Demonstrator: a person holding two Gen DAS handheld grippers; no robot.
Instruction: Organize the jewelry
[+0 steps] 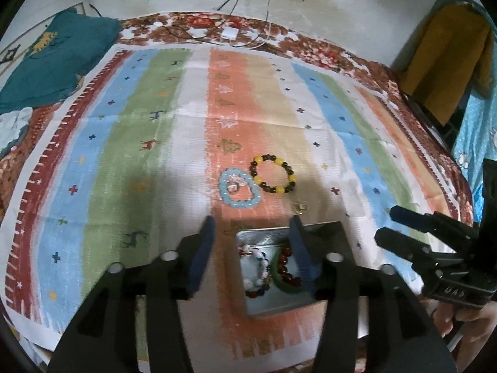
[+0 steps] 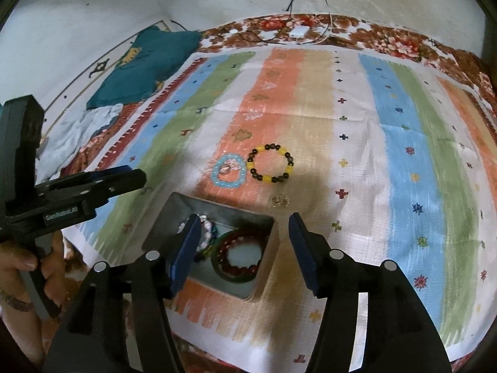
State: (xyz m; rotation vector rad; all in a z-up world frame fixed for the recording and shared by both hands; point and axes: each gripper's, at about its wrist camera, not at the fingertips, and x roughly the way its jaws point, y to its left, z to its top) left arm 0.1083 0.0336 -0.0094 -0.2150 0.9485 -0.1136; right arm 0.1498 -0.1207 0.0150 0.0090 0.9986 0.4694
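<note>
A grey metal box (image 1: pixel 248 298) (image 2: pixel 161 227) sits on the striped cloth and holds a green bangle (image 2: pixel 217 264), a red bead bracelet (image 2: pixel 239 269) and a pale mixed-bead bracelet (image 1: pixel 262 264). Beyond it lie a yellow-and-dark bead bracelet (image 1: pixel 272 174) (image 2: pixel 271 164), a light blue bead bracelet (image 1: pixel 238 191) (image 2: pixel 228 171) and small gold earrings (image 1: pixel 300 207) (image 2: pixel 279 200). My left gripper (image 1: pixel 251 227) is open and empty above the box's far edge. My right gripper (image 2: pixel 243 225) is open and empty above the box's right side.
The striped cloth (image 1: pixel 139 155) covers a floral bedspread (image 1: pixel 341 52). A teal garment (image 1: pixel 56 62) lies far left, cables and a white charger (image 1: pixel 230 33) at the far edge, and a yellow cloth (image 1: pixel 444 62) hangs at right.
</note>
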